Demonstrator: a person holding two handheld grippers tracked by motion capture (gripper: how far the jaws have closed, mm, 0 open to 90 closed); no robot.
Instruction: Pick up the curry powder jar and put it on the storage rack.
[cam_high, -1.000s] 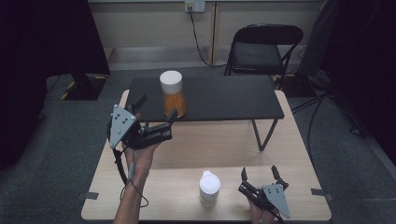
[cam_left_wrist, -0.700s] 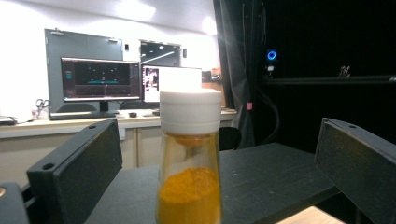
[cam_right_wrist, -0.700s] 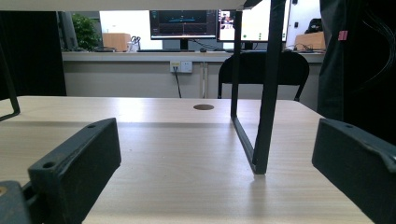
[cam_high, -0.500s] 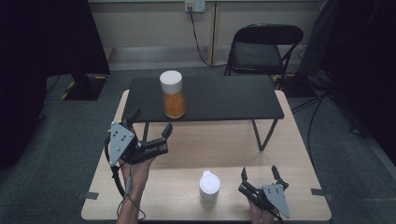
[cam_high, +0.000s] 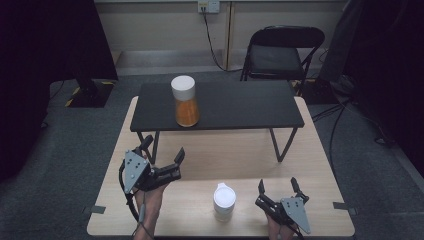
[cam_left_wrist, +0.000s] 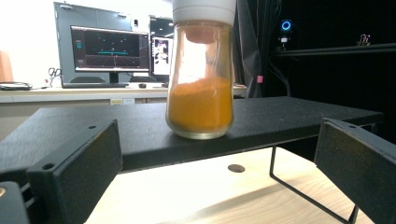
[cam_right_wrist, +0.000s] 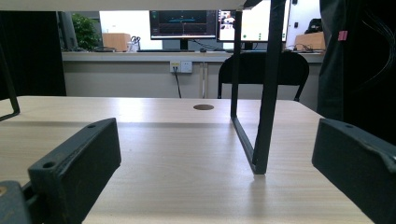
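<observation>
A pale wooden table (cam_high: 310, 165) carried a low black shelf on thin metal legs (cam_high: 240, 107) across its far half. On the shelf's left part stood a clear glass jar of orange powder with a white lid (cam_high: 185, 102). A smaller white-lidded jar (cam_high: 224, 200) stood on the table's near edge.

Two jars stand in the scene: one jar of orange powder (cam_high: 186, 102) with a white lid on the black shelf (cam_high: 240, 107), and one white-lidded jar (cam_high: 224, 200) on the wooden table (cam_high: 220, 160). There is one shelf, one table and one folding chair (cam_high: 280, 52). Two grippers are held, the left gripper (cam_high: 161, 152) and the right gripper (cam_high: 276, 186). Two monitors (cam_left_wrist: 109, 46) glow behind.
</observation>
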